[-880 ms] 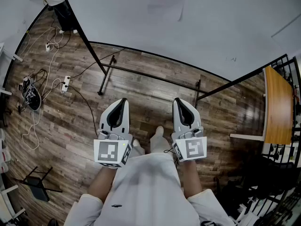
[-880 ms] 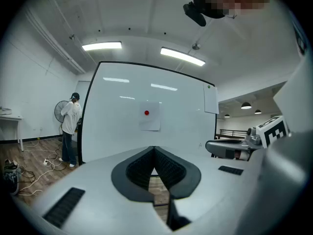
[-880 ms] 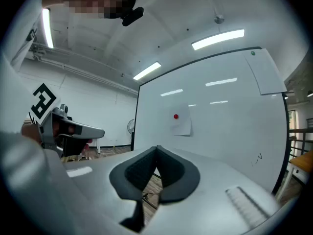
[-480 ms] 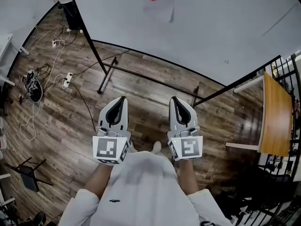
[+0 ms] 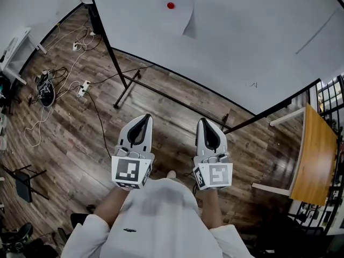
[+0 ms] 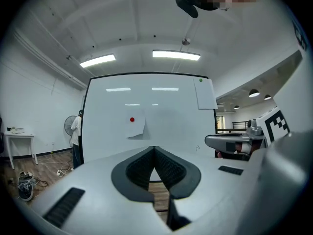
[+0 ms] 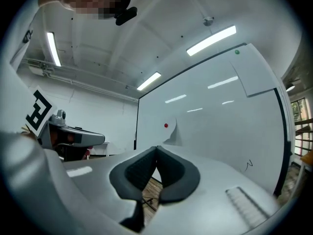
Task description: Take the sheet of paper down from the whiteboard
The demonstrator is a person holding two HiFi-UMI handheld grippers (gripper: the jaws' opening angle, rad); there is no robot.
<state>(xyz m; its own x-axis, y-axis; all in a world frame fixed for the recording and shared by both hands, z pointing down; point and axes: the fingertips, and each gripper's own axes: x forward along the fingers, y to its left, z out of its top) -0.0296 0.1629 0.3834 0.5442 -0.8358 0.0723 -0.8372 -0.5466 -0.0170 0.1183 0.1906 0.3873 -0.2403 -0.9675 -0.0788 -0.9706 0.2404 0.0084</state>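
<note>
A white sheet of paper (image 5: 181,14) hangs on the whiteboard (image 5: 242,42) under a red magnet (image 5: 171,5), its lower right corner curling away. It also shows in the left gripper view, paper (image 6: 137,129), and in the right gripper view, paper (image 7: 174,134). My left gripper (image 5: 144,117) and right gripper (image 5: 205,121) are held side by side at waist height, level, pointing at the board from well short of it. Both are shut with nothing between the pads. The shut left gripper (image 6: 154,148) and shut right gripper (image 7: 156,148) aim below the paper.
A second sheet (image 6: 206,93) under a green magnet (image 6: 200,80) hangs at the board's upper right. The board's stand legs (image 5: 126,85) rest on the wood floor. Cables and power strips (image 5: 80,87) lie at left. A wooden table (image 5: 314,155) stands at right. A person (image 6: 76,131) stands by the board's left edge.
In the head view the board and its paper have slid lower and grown larger. Both grippers stay shut and side by side, slightly higher in the picture.
</note>
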